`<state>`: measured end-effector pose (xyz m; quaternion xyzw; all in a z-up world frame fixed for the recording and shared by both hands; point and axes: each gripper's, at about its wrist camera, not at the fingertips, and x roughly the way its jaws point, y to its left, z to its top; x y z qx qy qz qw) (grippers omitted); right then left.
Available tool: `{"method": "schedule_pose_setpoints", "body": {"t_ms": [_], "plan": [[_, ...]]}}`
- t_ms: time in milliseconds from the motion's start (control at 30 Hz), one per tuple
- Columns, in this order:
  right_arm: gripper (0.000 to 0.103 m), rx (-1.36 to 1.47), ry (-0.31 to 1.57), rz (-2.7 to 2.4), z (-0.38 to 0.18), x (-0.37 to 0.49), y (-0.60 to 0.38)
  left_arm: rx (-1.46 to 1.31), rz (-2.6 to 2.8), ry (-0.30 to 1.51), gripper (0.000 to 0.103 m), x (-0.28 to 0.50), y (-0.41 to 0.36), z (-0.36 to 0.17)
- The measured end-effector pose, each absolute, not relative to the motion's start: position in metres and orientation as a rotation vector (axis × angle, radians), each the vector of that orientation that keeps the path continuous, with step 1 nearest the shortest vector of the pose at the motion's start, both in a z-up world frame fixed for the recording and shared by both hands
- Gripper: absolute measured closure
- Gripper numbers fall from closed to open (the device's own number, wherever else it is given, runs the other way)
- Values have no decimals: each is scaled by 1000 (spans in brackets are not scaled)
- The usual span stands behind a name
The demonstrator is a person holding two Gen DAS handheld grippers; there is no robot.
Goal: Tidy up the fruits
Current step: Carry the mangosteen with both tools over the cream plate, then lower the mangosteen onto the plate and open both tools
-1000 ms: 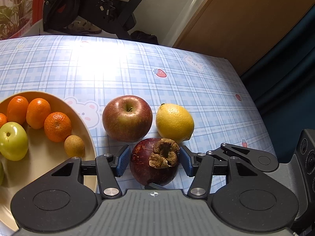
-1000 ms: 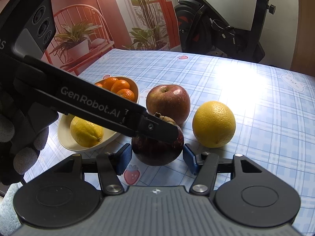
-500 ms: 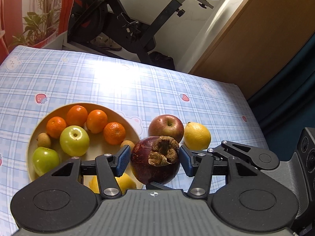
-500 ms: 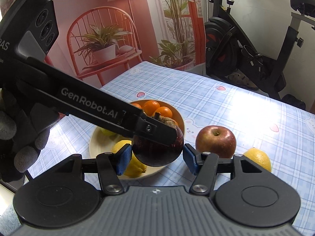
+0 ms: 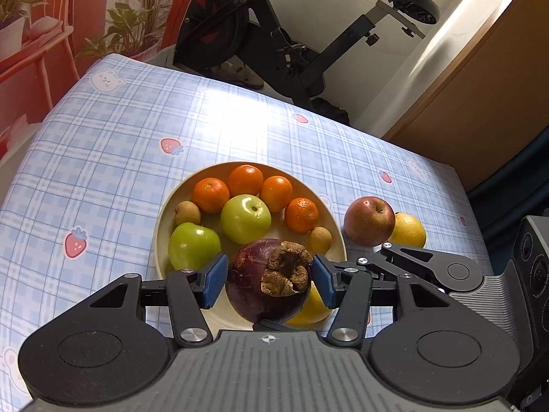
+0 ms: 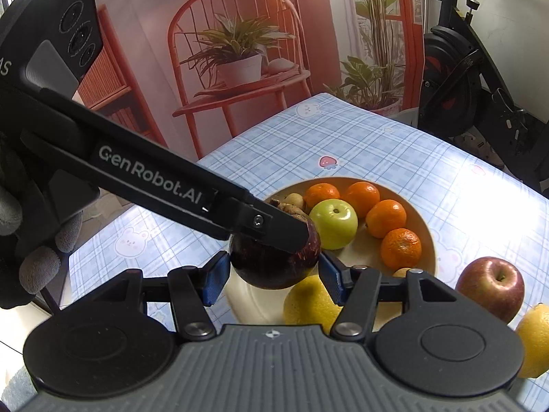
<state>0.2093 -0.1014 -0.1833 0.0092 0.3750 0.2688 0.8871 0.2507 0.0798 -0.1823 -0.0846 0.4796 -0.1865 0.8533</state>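
Blue-checked cloth covers the counter, an exercise bike behind. Centre frame, my left tool grips the dark purple round mangosteen, dried calyx facing me, hanging above the near rim of the cream round fruit bowl. My right tool flanks it; I cannot tell whether it pinches.

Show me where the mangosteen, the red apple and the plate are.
mangosteen point(image 5: 254, 285): left wrist view, purple skin left of its dried calyx.
red apple point(image 5: 369, 221): left wrist view, its front.
plate point(image 5: 334, 226): left wrist view, right rim.
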Motion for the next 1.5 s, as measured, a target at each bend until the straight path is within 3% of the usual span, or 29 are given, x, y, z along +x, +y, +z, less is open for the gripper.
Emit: {"method": "schedule_pose_setpoints", "body": {"t_ms": [833,1500], "plan": [[44,-76,883,560,-197,228,-62,-324,-357,1048,47,253,117,-217],[47,-55,837,515,-184,210,-80,-304,-351,982,51,244,116,-200]]}}
